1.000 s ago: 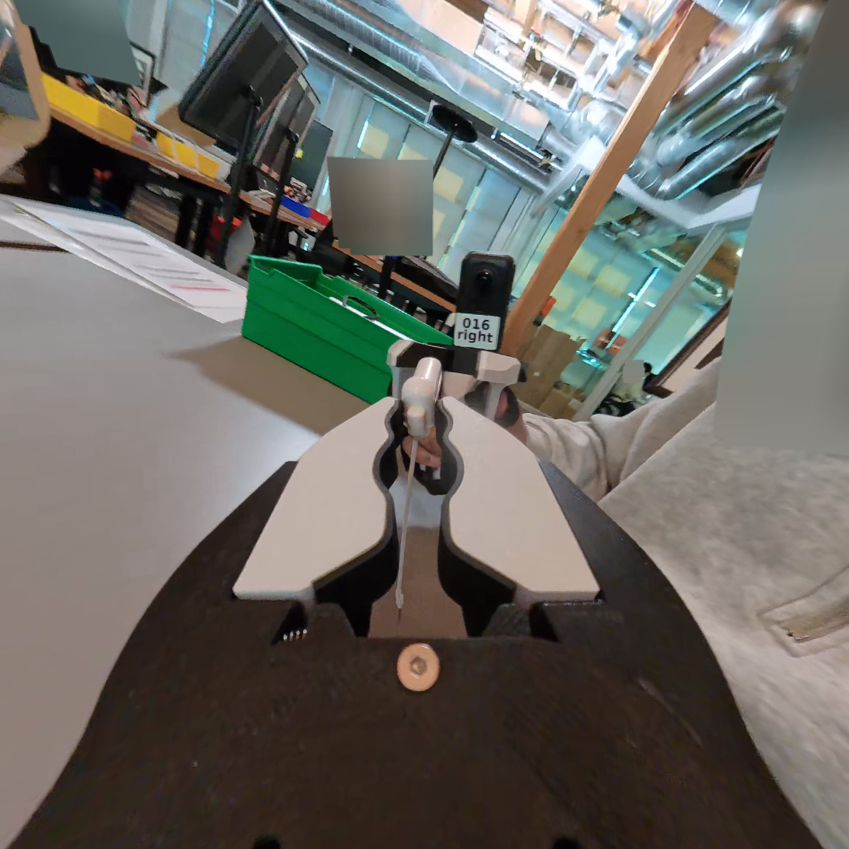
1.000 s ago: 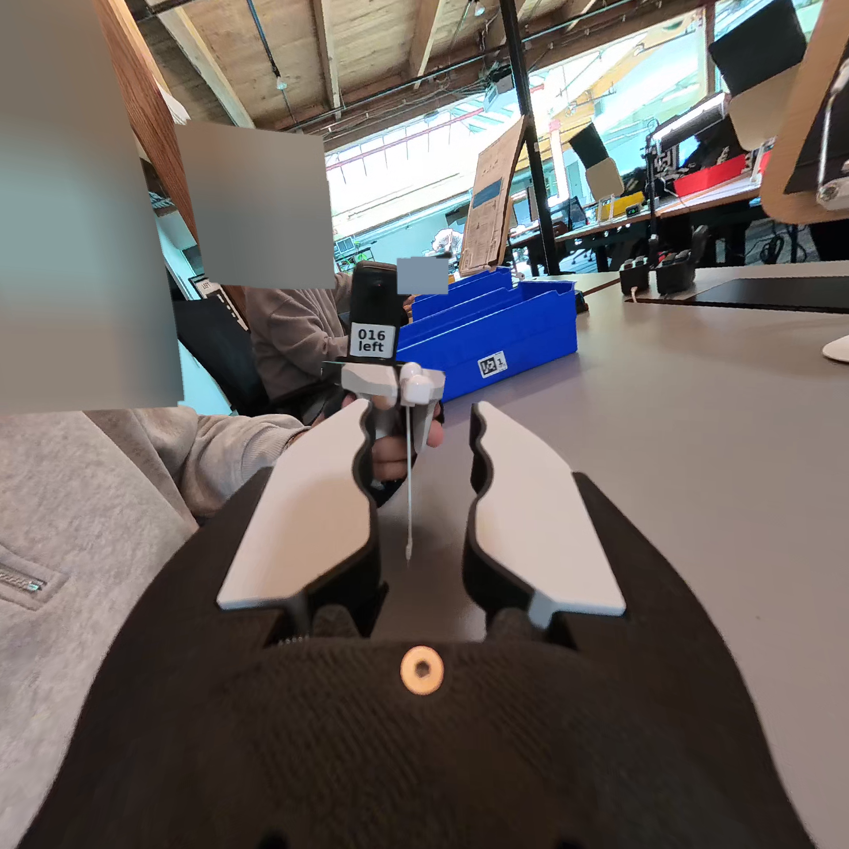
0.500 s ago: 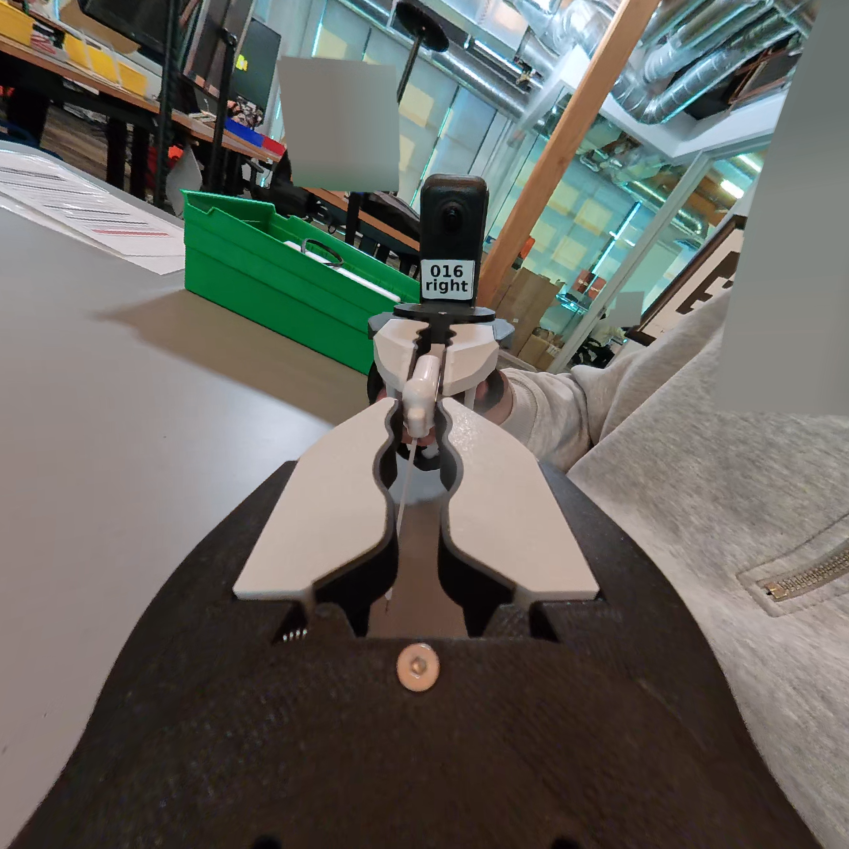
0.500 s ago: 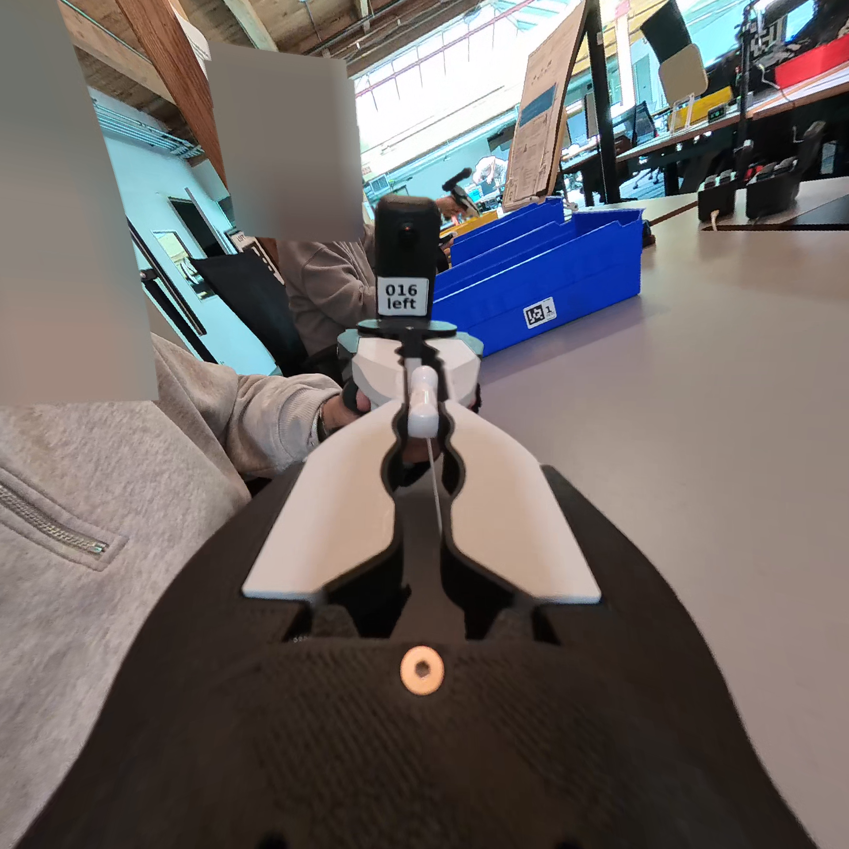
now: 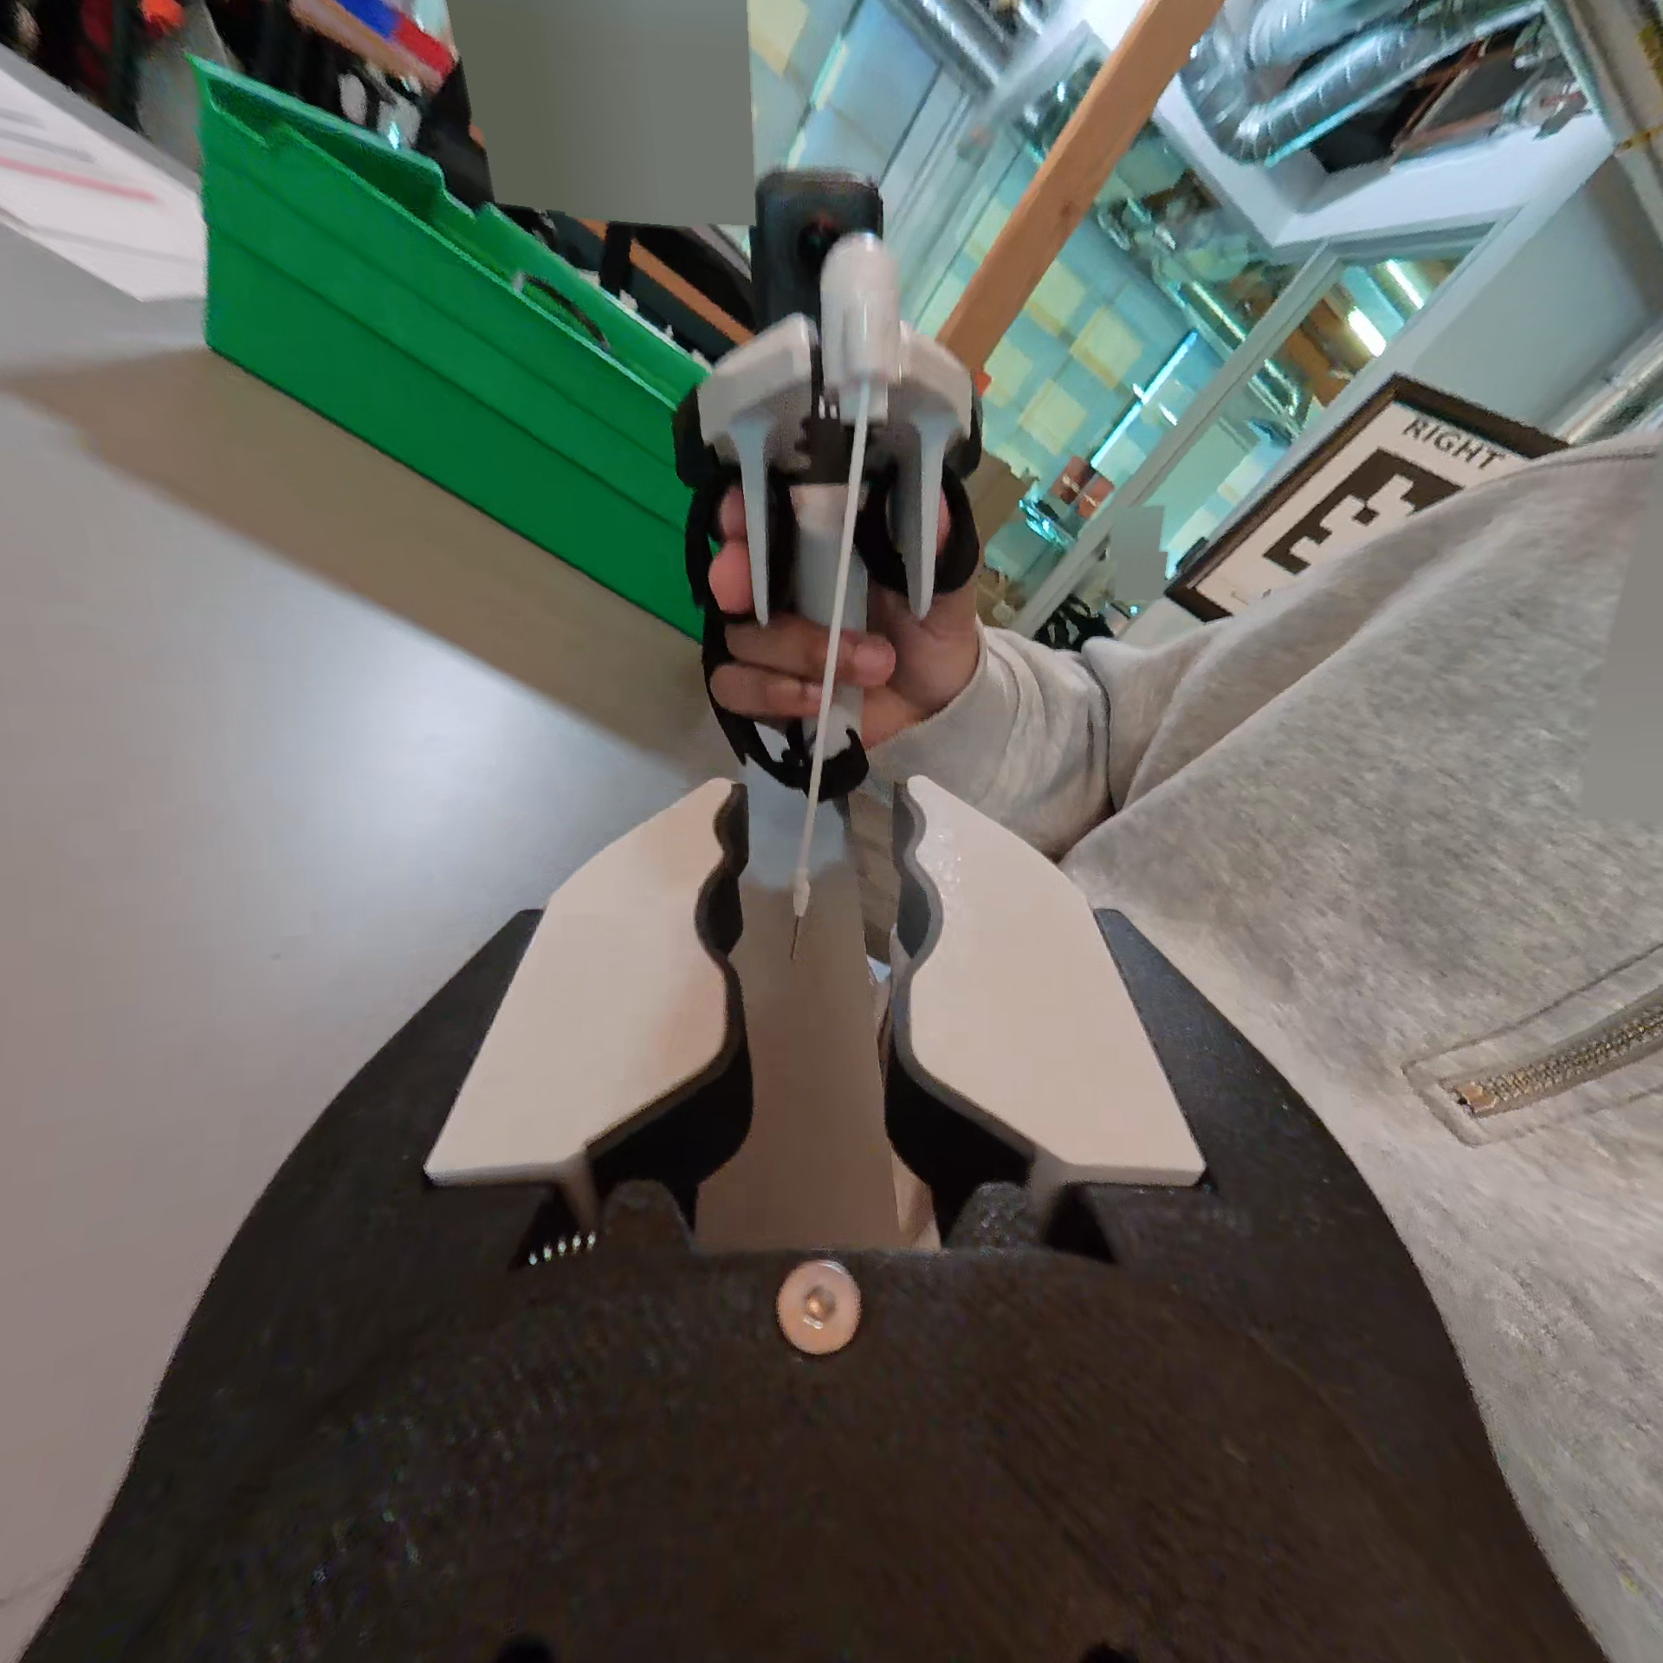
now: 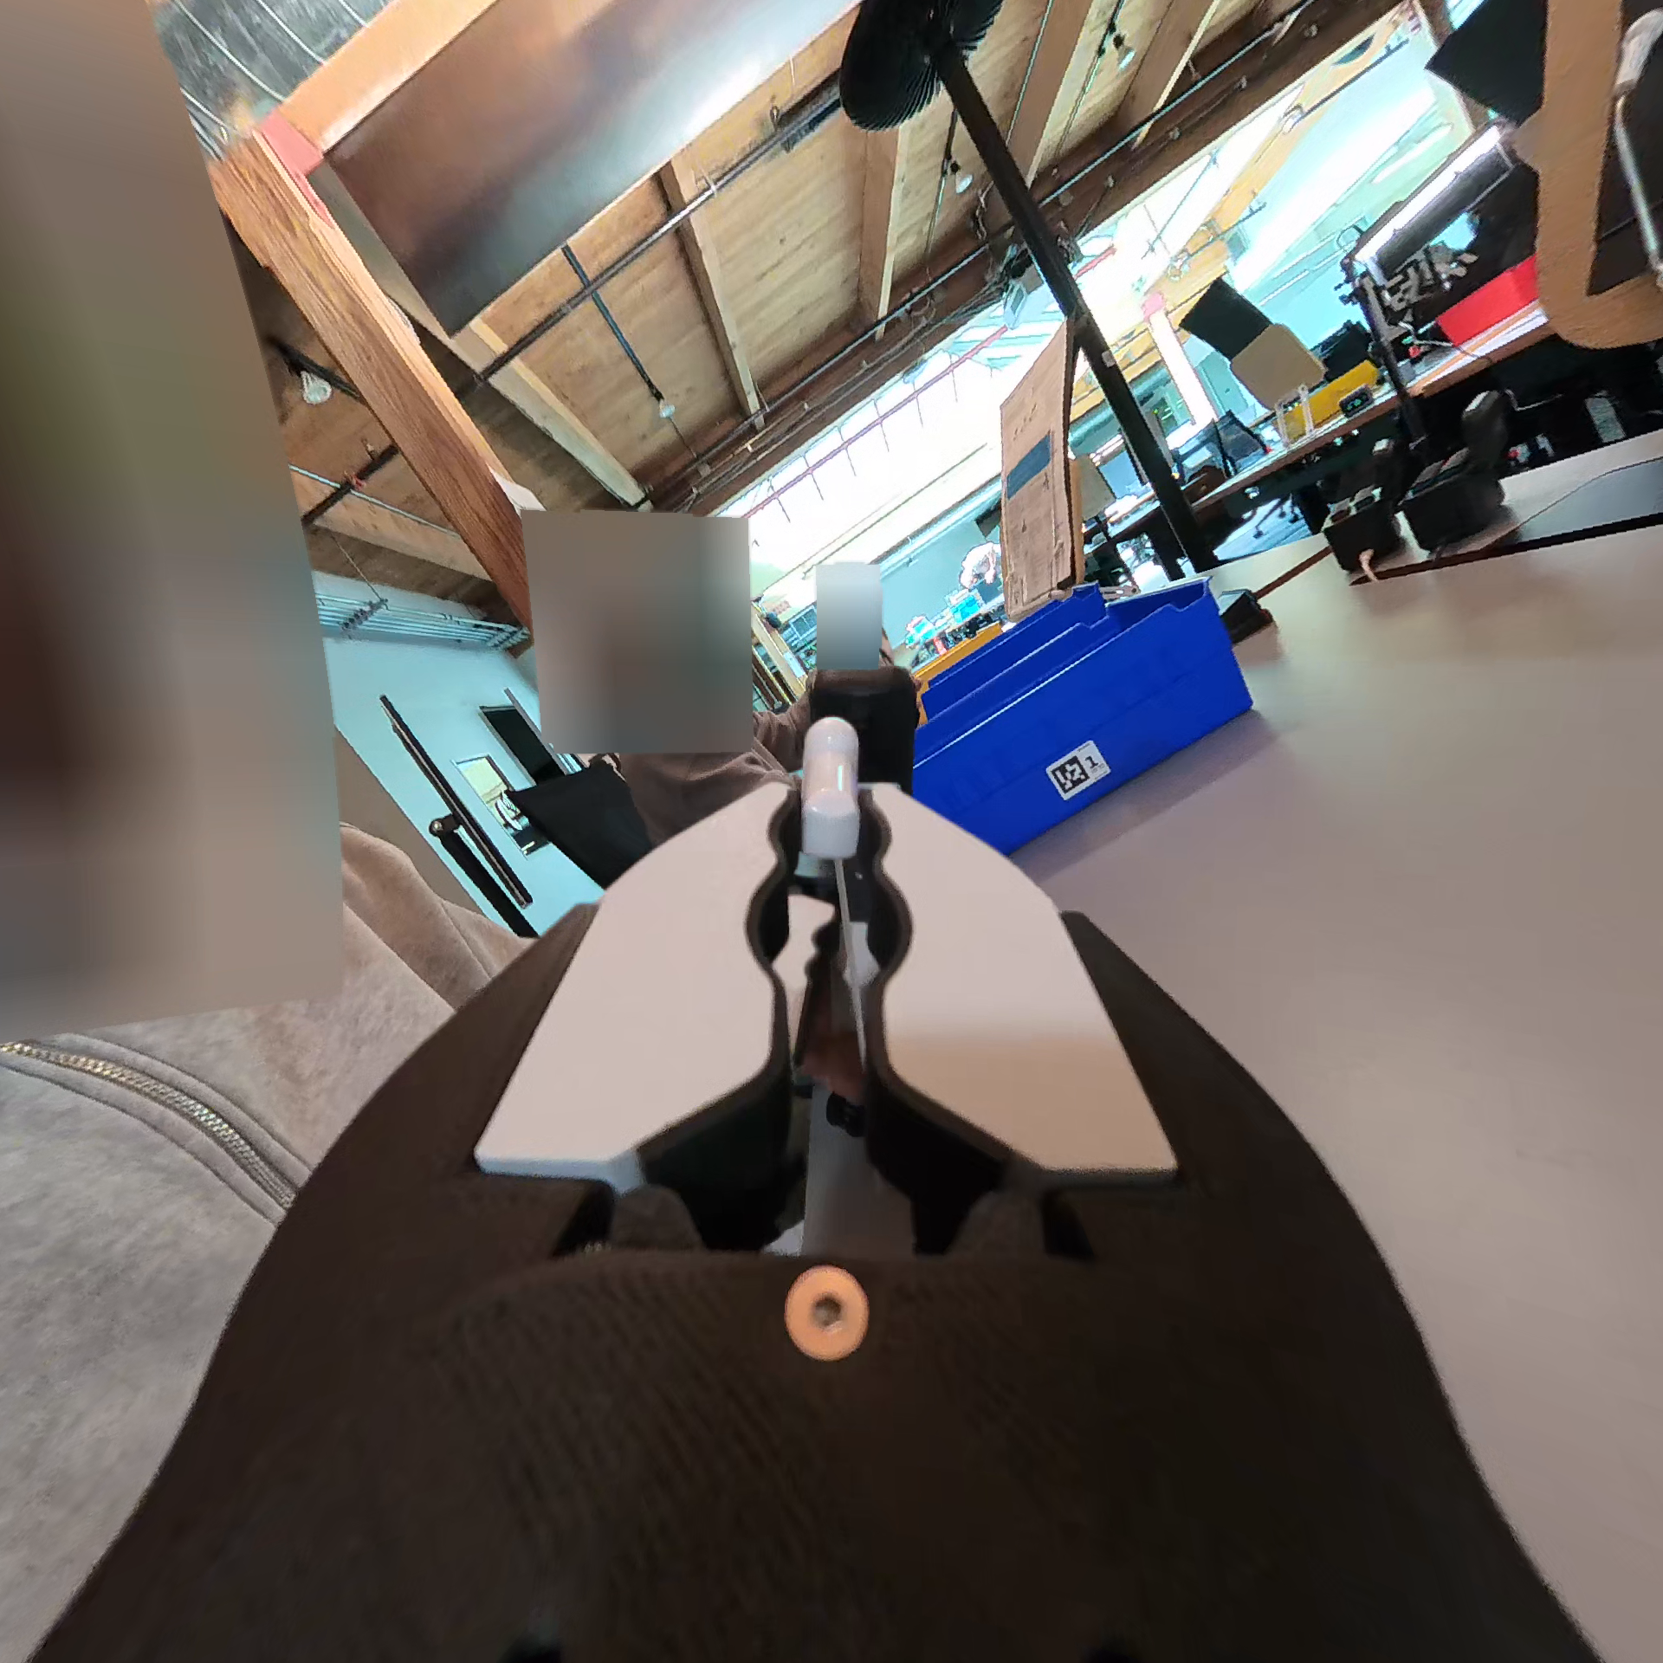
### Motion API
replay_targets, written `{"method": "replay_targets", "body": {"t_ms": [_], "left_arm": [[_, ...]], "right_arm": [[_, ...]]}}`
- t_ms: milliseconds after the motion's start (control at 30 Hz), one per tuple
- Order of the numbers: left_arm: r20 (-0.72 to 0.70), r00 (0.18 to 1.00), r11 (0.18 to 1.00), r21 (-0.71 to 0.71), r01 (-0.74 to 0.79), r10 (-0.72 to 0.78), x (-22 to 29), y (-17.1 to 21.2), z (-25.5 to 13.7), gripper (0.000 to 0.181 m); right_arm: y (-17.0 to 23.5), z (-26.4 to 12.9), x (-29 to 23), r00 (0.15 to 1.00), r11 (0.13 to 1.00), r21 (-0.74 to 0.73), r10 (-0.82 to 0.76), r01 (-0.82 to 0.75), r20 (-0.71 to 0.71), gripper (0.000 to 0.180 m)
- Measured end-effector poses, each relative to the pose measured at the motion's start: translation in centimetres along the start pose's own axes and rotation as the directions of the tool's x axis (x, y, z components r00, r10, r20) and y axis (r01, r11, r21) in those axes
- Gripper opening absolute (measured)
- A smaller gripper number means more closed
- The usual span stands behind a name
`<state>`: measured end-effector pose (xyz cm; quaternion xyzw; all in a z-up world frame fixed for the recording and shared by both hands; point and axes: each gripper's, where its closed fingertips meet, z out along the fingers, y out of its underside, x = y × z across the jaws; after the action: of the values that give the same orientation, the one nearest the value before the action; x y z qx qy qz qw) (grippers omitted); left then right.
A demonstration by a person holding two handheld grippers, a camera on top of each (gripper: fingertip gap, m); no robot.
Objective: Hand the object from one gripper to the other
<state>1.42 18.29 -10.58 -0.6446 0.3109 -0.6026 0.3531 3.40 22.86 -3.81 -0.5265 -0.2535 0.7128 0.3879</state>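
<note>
The object is a small white tool with a rounded handle (image 5: 859, 306) and a long thin rod (image 5: 828, 630) that points down. In the left wrist view my right gripper (image 5: 846, 360) is shut on the handle and holds it up in front of me, tilted upward. My left gripper (image 5: 819, 792) is open and empty, and the rod's tip hangs just above the gap between its fingers. In the right wrist view my right gripper (image 6: 830, 796) is shut on the white handle (image 6: 830, 792). The left gripper is mostly hidden behind it.
A green bin (image 5: 405, 342) stands on the grey table (image 5: 225, 810) at the back left, next to a paper sheet (image 5: 81, 207). A blue bin (image 6: 1080, 720) stands on the table in the right wrist view. A person's grey sleeve (image 5: 1350, 810) fills the right side. Spacing between my two grippers at the tips: around 8 centimetres.
The left gripper held the tool, then both grippers were shut on it. Now the left has opened and let go, and the right has lifted the tool away and tilted up.
</note>
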Motion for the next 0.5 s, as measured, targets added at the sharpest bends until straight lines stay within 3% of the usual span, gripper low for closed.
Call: {"method": "replay_targets", "body": {"t_ms": [233, 400, 500], "left_arm": [[-0.014, 1.0, 0.994, -0.11, 0.015, -0.017, 0.1, 2.2, 1.2, 0.026], [-0.014, 1.0, 0.993, -0.12, -0.012, 0.01, 0.4, 2.4, 1.3, 0.004], [0.0, 0.999, 0.994, -0.099, -0.035, 0.035, 0.3, 1.9, 1.1, 0.002]], "right_arm": [[-0.3, 0.1, -0.5, 1.0, 1.0, 0.016, -0.019, 0.018, 0.015, 0.012], [-0.4, 0.2, -0.7, 0.999, 1.0, 0.02, -0.025, 0.024, 0.023, 0.012], [-0.4, 0.3, -1.1, 0.999, 0.999, 0.03, -0.034, 0.033, 0.039, 0.012]]}}
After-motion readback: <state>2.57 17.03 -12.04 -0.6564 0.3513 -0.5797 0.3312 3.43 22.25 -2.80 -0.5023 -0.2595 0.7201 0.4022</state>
